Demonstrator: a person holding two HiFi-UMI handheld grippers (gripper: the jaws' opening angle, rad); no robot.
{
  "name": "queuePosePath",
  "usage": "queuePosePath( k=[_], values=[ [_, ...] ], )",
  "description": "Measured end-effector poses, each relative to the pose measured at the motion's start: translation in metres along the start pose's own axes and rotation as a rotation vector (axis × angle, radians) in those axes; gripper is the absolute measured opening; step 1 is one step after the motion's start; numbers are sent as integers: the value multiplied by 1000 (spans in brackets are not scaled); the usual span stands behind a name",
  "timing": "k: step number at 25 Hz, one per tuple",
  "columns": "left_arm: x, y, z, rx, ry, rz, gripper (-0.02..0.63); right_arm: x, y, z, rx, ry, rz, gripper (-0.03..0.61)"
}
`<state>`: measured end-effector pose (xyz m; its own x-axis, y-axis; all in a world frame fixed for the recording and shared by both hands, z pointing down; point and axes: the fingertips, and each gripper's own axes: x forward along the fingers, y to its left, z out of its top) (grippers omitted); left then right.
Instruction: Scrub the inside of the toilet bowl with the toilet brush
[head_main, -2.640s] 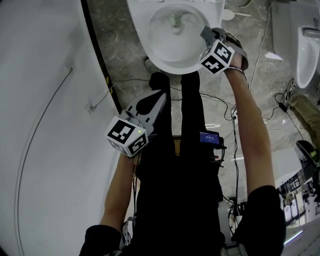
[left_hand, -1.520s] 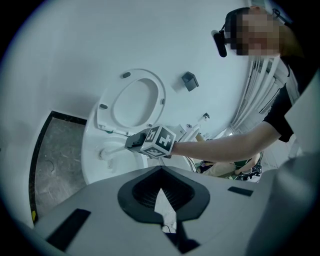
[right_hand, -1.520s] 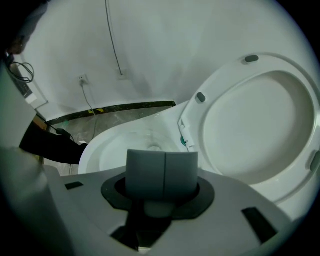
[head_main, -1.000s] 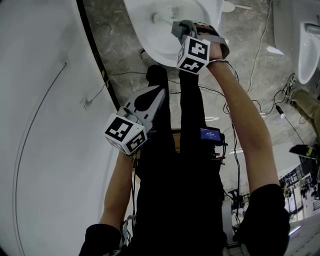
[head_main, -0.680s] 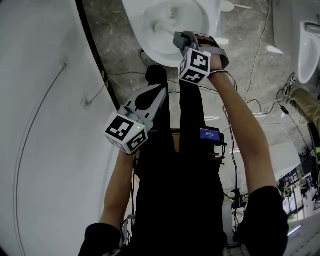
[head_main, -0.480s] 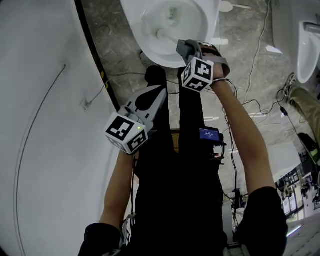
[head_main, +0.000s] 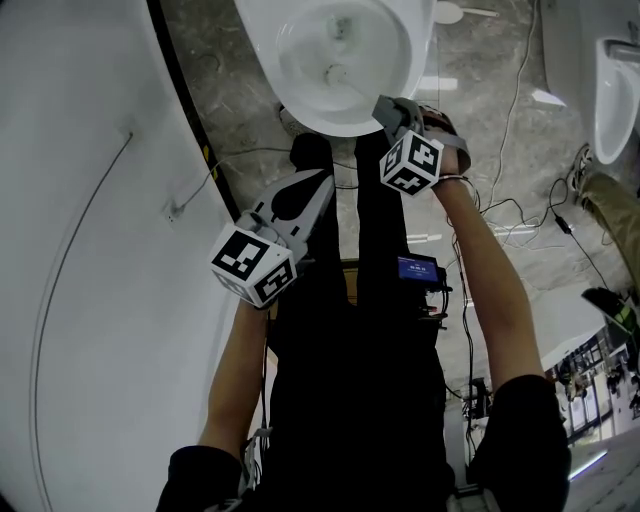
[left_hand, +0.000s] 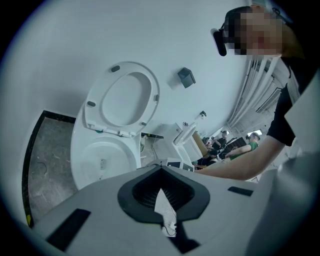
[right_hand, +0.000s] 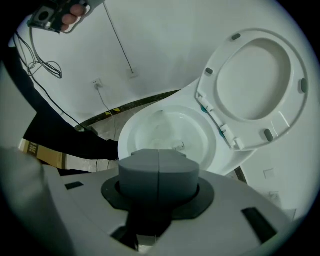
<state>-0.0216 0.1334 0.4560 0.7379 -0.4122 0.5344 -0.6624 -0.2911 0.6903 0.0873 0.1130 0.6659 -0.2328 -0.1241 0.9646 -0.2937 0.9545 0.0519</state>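
The white toilet bowl (head_main: 300, 95) stands at the top of the head view, with its seat (right_hand: 255, 75) raised. My right gripper (head_main: 392, 108) hangs over the bowl's near right rim, jaws pressed together on the toilet brush's handle. The handle is hidden behind the jaws in the right gripper view. The pale brush head (head_main: 335, 72) sits low inside the bowl (right_hand: 165, 132), where it shows small and blurred (right_hand: 178, 146). My left gripper (head_main: 318, 188) is shut on nothing beside the person's left leg, well short of the bowl (left_hand: 100, 155).
A curved white wall (head_main: 90, 250) with a dark base strip fills the left. Cables (head_main: 500, 215) trail over the grey stone floor on the right. Another white fixture (head_main: 610, 90) stands at the far right. The person's dark-clad legs (head_main: 350, 330) stand just before the bowl.
My right gripper has drawn back from over the bowl's middle toward the near right rim. The brush head has slid toward the bowl's near side. The left gripper has stayed put.
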Motion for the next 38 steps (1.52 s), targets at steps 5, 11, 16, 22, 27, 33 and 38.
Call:
queuePosePath(
  k=[5, 11, 16, 22, 27, 33, 38],
  values=[
    [1, -1, -4, 2, 8, 0, 11, 0, -17, -18, 28, 34, -33, 156],
    [1, -1, -4, 4, 7, 1, 11, 4, -41, -31, 34, 68, -86, 156],
    [-2, 4, -6, -1, 6, 13, 11, 14, -60, -28, 39, 79, -124, 156],
    [-4, 5, -8, -9, 9, 16, 11, 21, -83, -20, 20, 86, -176, 156],
    [-9, 8, -7, -13, 5, 21, 11, 23, -96, -7, -25, 84, -239, 156],
    [-15, 13, -6, -18, 1, 35, 11, 31, -108, 13, -75, 76, -256, 156],
    [-21, 19, -8, -29, -3, 46, 11, 35, -111, 37, -122, 47, -273, 156]
  ],
)
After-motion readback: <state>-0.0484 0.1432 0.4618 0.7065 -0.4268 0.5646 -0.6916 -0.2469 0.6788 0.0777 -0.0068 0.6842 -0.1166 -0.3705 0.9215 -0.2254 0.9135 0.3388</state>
